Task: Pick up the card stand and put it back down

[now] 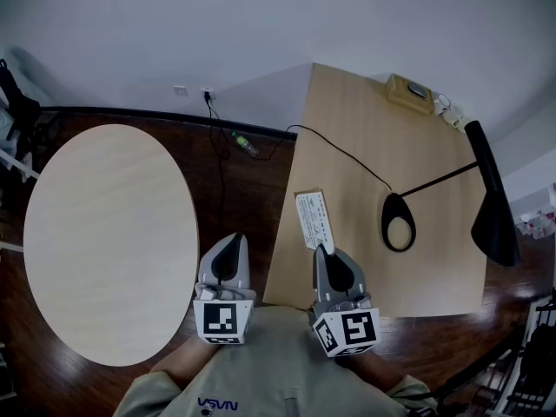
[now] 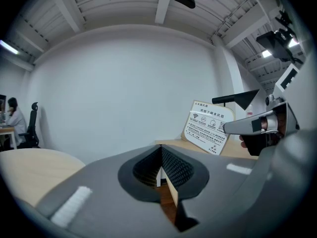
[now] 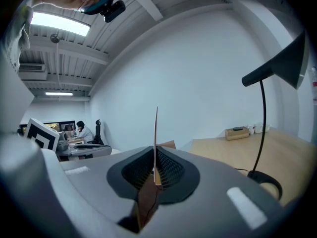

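Note:
The card stand (image 1: 314,220) is a white printed card on a thin wooden backing, over the near left part of the rectangular wooden table (image 1: 373,137). My right gripper (image 1: 324,252) is shut on its near edge. In the right gripper view the card stand (image 3: 156,133) shows edge-on, pinched between the jaws of my right gripper (image 3: 155,158). The left gripper view shows the card stand's (image 2: 208,133) printed face upright and slightly tilted. Whether it touches the table I cannot tell. My left gripper (image 1: 233,243) hovers over the dark floor between the two tables, jaws together and empty.
A round light table (image 1: 104,233) stands at the left. On the rectangular table are a black desk lamp (image 1: 491,198) with a ring base (image 1: 398,222), its cable (image 1: 343,153), and a small wooden box (image 1: 408,92) at the far corner. A bottle (image 1: 245,144) lies on the floor.

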A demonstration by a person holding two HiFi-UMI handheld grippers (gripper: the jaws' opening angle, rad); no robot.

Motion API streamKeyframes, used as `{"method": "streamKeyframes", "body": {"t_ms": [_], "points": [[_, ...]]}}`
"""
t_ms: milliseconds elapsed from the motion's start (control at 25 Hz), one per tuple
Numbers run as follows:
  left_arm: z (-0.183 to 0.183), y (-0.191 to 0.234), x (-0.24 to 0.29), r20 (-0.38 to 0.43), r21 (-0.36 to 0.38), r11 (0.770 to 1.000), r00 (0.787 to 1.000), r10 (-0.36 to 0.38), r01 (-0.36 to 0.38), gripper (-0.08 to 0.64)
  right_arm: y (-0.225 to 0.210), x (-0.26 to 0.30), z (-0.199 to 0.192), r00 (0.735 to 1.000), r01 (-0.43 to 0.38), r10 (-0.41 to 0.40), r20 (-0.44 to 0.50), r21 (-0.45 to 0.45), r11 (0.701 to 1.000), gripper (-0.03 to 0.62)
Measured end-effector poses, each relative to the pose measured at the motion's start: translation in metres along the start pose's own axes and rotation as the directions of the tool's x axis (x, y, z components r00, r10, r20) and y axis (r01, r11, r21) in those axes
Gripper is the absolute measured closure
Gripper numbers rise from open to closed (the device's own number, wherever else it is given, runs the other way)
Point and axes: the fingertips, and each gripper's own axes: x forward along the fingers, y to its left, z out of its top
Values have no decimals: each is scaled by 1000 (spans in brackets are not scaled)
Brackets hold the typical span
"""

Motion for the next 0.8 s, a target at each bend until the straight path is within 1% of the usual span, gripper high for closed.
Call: {"method": "streamKeyframes", "body": {"t_ms": [120, 240, 320, 400, 480, 560, 680, 800], "points": [[-4, 15, -10, 7, 0, 999, 999, 49, -49, 552, 13, 10, 2, 999, -52, 52, 7, -15, 999, 578], [-10, 46, -31, 15, -17, 991, 991, 130, -129, 552, 43, 27, 3, 991, -135, 135, 8, -41, 990, 578], [-15, 71, -52, 6, -28, 981, 981, 194, -194, 552, 72, 41, 3, 978, -208, 208, 6, -60, 976, 577], [-20, 97, -75, -22, -34, 967, 968, 251, -252, 552, 106, 57, 2, 958, -284, 285, 5, -75, 956, 577], [-27, 124, -99, -36, -42, 948, 948, 315, -316, 552, 140, 72, -1, 933, -358, 359, 0, -83, 930, 577], [-37, 149, -125, -32, -51, 922, 923, 383, -384, 552, 177, 87, -8, 901, -433, 434, -13, -85, 897, 578], [-56, 179, -163, -57, -64, 886, 888, 456, -460, 552, 236, 109, -29, 839, -544, 542, -53, -86, 834, 578], [-71, 201, -196, -91, -80, 848, 851, 517, -524, 552, 289, 129, -63, 774, -631, 620, -126, -83, 771, 577]]}}
